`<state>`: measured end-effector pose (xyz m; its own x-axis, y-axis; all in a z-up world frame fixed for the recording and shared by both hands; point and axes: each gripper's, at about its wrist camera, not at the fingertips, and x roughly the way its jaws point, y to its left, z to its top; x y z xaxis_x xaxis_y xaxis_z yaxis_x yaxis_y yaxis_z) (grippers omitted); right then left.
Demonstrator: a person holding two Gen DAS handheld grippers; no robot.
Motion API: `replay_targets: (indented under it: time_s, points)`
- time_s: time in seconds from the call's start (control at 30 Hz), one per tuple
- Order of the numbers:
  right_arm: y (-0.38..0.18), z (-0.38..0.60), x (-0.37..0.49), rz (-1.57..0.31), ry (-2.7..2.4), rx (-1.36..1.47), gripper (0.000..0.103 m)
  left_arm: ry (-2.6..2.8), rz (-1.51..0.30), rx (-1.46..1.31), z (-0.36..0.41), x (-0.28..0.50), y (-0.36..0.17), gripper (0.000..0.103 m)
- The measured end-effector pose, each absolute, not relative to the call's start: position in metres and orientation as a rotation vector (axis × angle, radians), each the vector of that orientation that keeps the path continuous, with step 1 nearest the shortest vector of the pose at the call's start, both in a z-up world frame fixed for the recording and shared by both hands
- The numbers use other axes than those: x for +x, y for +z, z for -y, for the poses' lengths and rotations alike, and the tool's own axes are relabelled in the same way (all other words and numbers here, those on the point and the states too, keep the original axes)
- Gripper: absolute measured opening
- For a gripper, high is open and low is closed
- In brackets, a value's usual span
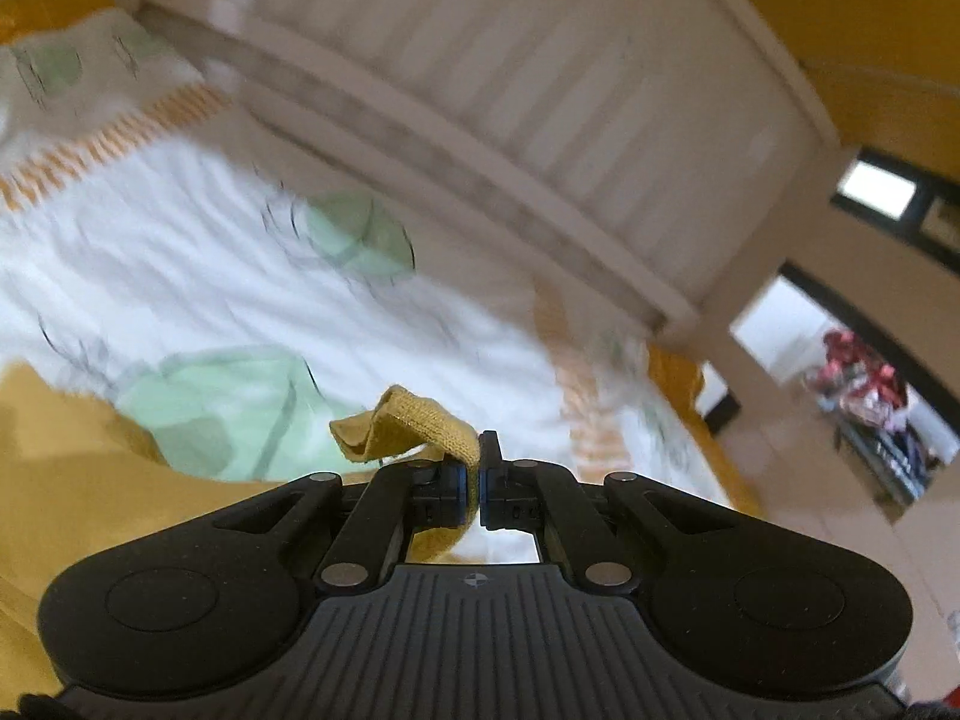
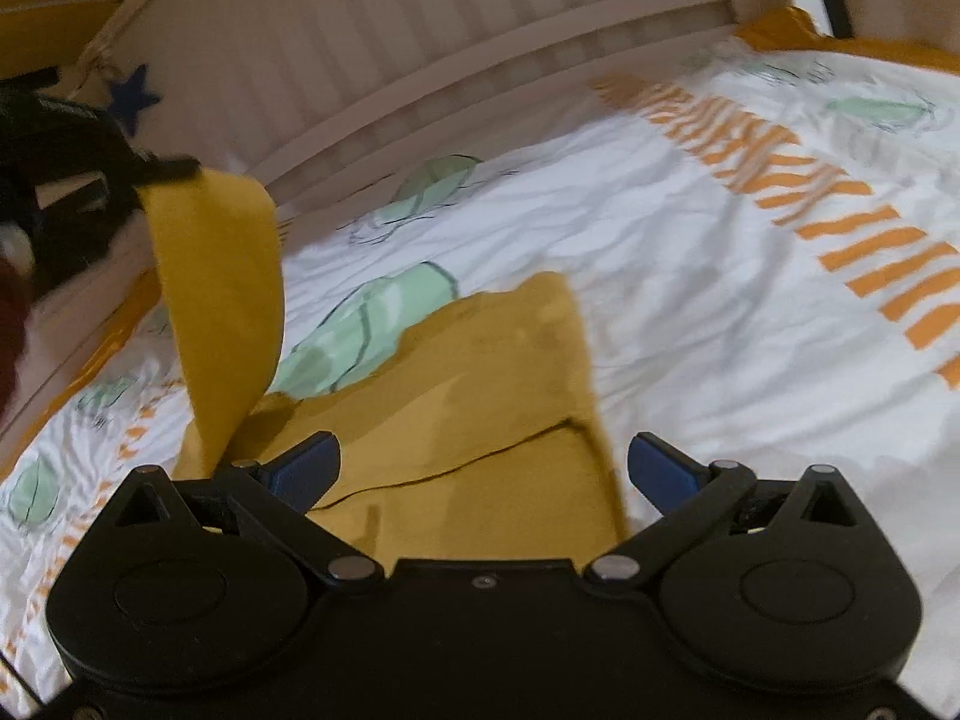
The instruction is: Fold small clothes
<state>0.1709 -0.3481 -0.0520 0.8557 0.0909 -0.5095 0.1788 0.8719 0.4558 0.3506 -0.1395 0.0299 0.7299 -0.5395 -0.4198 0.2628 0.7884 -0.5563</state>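
A fold of a small mustard-yellow garment (image 2: 480, 396) is judged to be in hand: one ribbed end of the cloth is clamped in the left gripper (image 1: 473, 489), whose jaws are closed together on the fabric, and a strip of it is lifted clear of the bed (image 2: 690, 252). From the right wrist view that strip is seen hanging from the raised left gripper, high toward the slatted rail (image 2: 372, 42) at the bed's far edge, while the rest of the garment lies spread on the patterned sheet near the bed's near edge.

The right gripper (image 2: 483, 468) is held low over the garment's body with its jaws wide apart and nothing between them; whether the blue pads (image 2: 660, 468) touch the cloth cannot be told.

The next move is judged to call for the lifted end to be carried over and laid onto the flat part, with the right gripper either pinning the body or taking hold of a free edge so that the cloth is not dragged along.

The left gripper is tilted, its fingers pointed along the bed toward the rail. The right gripper is angled downward and forward over the cloth. Both views are blurred.
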Motion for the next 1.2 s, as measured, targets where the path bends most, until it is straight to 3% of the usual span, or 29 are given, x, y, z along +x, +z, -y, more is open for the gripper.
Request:
replay_targets:
  time_s: [0.17, 0.23, 0.5, 0.77, 1.2]
  points:
    - [-0.058, 0.364, 0.172, -0.570, -0.093, 0.557, 0.103, -0.514, -0.676, -0.353, 0.177, 0.341, 0.007, 0.008]
    - [-0.060, 0.366, 0.171, -0.579, -0.101, 0.564, 0.103, -0.528, -0.699, -0.311, 0.186, 0.335, 0.002, 0.025]
    - [-0.066, 0.360, 0.175, -0.603, -0.103, 0.535, 0.103, -0.625, -0.595, -0.108, 0.200, 0.304, 0.016, 0.041]
    - [-0.068, 0.357, 0.177, -0.597, -0.085, 0.521, 0.103, -0.597, -0.545, 0.044, 0.190, 0.281, 0.023, 0.043]
    - [-0.074, 0.343, 0.181, -0.622, -0.074, 0.460, 0.103, -0.093, -0.729, -0.071, 0.026, 0.300, -0.042, 0.043]
